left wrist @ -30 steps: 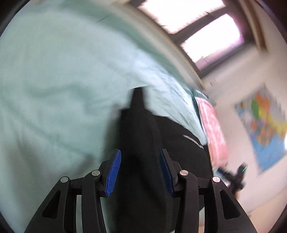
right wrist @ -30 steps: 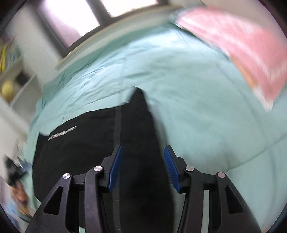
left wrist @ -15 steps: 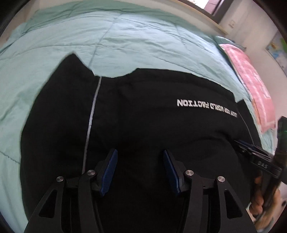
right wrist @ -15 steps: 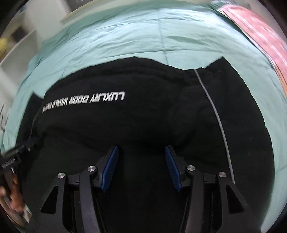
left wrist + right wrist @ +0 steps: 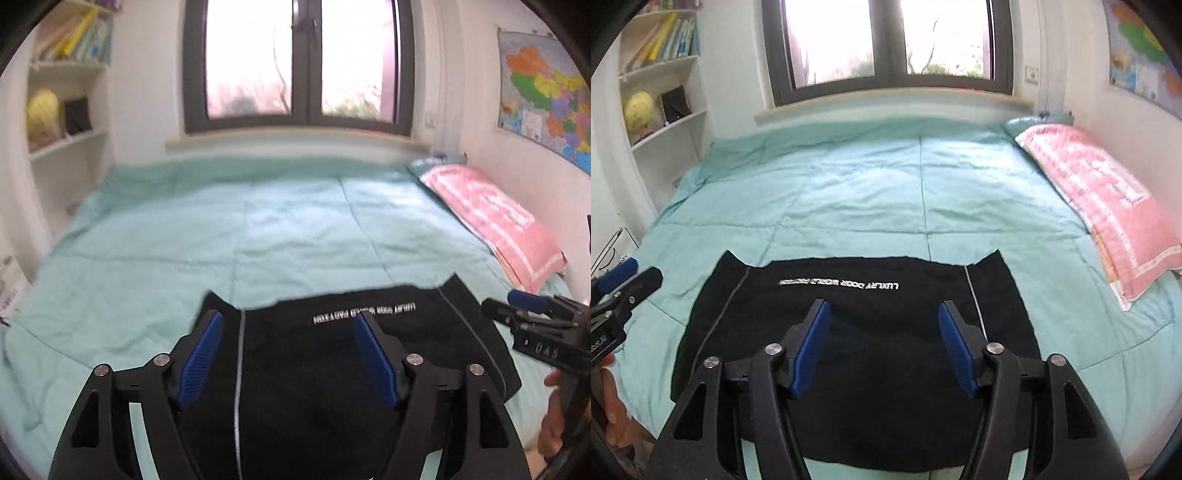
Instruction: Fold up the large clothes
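Right wrist view, black garment (image 5: pixel 871 332) folded flat, white lettering

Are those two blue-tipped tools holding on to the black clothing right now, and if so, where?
Nothing is held. The left tool and right tool are both opening with no cloth between their pads, lifted clear of the black garment, which lies flat on the bed.

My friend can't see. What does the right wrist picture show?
A folded black garment lies flat on a teal bed cover. The right hand-held gripper is above it, jaws opening, holding nothing. A pink pillow lies on the right.
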